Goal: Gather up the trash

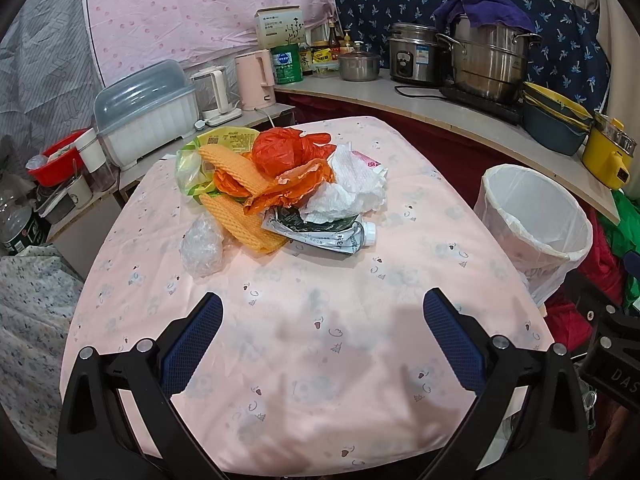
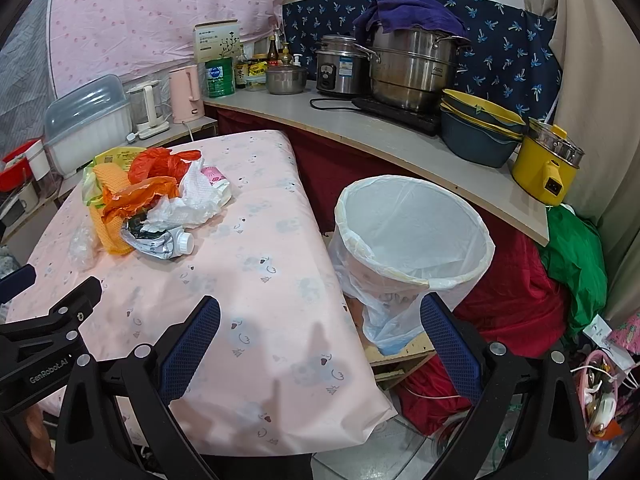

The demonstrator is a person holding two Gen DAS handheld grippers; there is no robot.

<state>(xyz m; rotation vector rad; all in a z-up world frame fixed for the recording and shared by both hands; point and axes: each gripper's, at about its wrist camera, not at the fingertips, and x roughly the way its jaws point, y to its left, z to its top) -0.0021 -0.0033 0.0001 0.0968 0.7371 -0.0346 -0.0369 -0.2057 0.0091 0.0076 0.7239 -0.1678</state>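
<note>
Hand-held grippers, both released: your left hand-held gripper (image 1: pixel 322 304) hovers over the near, bare part of the bench (image 1: pixel 320 360) with its blue pads spread wide and nothing between them; your right hand-held gripper (image 2: pixel 320 308) is likewise spread and empty, straddling the bench's right edge so that one finger lies over the cloth and the other over the bin.

Beyond the left fingers, toward the far side of the bench, you see the trash gathered in one heap, well apart from both tools. Nearest you lie a crumpled clear plastic wrap (image 1: pixel 202 250) and a squashed silver pouch with a white cap (image 1: pixel 328 236). Behind them are ribbed yellow foam pieces (image 1: pixel 240 212), an orange plastic bag (image 1: pixel 288 160), crumpled white tissue (image 1: pixel 352 188) and a yellow-green bowl lid or wrapper (image 1: pixel 224 140), all touching or overlapping.

Off the bench's right edge, below its surface, stands the trash bin (image 2: pixel 416 232), fitted with a white liner and, as far as you can see, empty. Its place just beside the bench probably keeps each carry short. Judged from this layout, collection has not yet begun; the pouch and the clear wrap look like the easiest first picks.
</note>
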